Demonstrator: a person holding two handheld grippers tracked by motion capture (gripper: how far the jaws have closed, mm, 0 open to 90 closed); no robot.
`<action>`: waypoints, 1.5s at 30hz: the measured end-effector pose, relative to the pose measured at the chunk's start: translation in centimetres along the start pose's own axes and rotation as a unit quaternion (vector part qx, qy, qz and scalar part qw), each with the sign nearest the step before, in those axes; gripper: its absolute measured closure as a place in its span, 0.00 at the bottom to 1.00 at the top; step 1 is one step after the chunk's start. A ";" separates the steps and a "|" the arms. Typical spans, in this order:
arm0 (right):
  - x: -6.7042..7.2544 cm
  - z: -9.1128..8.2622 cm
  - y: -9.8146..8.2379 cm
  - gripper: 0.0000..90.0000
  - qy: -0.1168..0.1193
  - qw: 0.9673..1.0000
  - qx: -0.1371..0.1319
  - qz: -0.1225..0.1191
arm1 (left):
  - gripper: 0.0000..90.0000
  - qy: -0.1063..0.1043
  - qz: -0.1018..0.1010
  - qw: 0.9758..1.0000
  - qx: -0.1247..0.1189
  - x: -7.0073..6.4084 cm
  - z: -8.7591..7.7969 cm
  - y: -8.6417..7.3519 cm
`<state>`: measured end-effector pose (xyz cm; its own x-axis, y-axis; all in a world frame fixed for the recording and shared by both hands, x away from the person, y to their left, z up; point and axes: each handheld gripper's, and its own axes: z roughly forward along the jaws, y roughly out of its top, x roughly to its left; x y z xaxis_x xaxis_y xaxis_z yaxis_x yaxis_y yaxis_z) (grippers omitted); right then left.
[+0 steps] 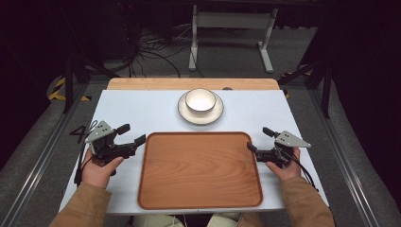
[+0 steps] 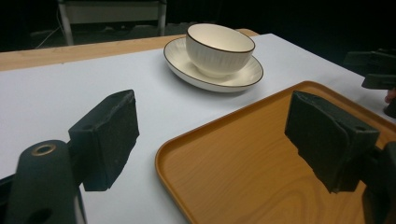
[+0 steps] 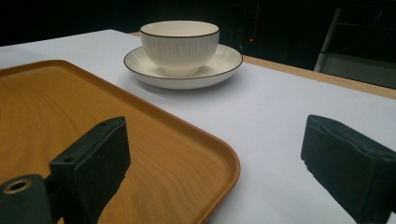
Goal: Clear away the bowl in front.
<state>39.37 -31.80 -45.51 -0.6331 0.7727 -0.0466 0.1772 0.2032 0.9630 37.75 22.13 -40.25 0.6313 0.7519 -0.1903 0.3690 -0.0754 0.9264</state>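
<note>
A cream bowl stands upright in a matching plate at the far middle of the white tabletop. An empty wooden tray lies in front of it. My left gripper rests by the tray's far-left corner, open, with nothing between its pads. My right gripper stands open by the tray's far-right corner, straddling the tray's rim without touching it.
A bare wooden strip runs along the table's far edge. Beyond it stand a white table frame and loose cables on the floor. The right gripper shows dark across the tray in the left gripper view.
</note>
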 end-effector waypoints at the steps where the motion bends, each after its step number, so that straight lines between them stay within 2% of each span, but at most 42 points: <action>1: 0.0 0.0 0.0 0.09 0.000 1.000 0.000 0.000 | 0.20 -0.003 0.001 1.000 0.000 -0.1 0.1 0.2; 4: 0.0 0.0 0.0 0.09 0.000 1.000 0.000 0.000 | 0.19 -0.009 0.007 1.000 0.000 -0.3 0.6 0.8; 12: 0.0 0.0 0.0 0.09 0.001 1.000 0.000 -0.001 | 0.18 0.003 0.031 0.999 0.005 -0.4 1.8 2.4; 15: 0.0 0.0 0.0 0.09 0.001 1.000 0.000 0.000 | 0.18 0.003 0.028 1.000 0.010 -0.4 2.3 2.9; 17: 0.0 0.0 0.0 0.09 0.001 1.000 0.000 -0.001 | 0.19 -0.006 0.021 1.000 0.006 -0.4 2.7 3.1; 19: 0.0 0.0 0.0 0.09 0.001 1.000 0.000 -0.001 | 0.20 -0.003 0.026 1.000 0.008 -0.4 3.0 3.4; 21: 0.0 0.0 0.0 0.09 0.001 1.000 0.000 -0.001 | 0.22 -0.011 0.025 1.000 0.007 -0.4 3.4 3.7; 32: 0.0 0.0 0.0 0.09 0.002 1.000 0.000 -0.001 | 0.24 -0.022 0.037 0.999 0.014 -0.6 5.4 5.2; 45: 0.0 0.0 0.0 0.09 0.002 1.000 0.000 -0.002 | 0.23 -0.029 0.047 0.998 0.019 -0.9 7.5 6.4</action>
<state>39.37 -31.79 -45.51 -0.6365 0.7697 -0.0488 0.1744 0.2053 0.9630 44.68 16.06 -36.55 0.7020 0.7016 -0.1223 0.3307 -0.1691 0.9285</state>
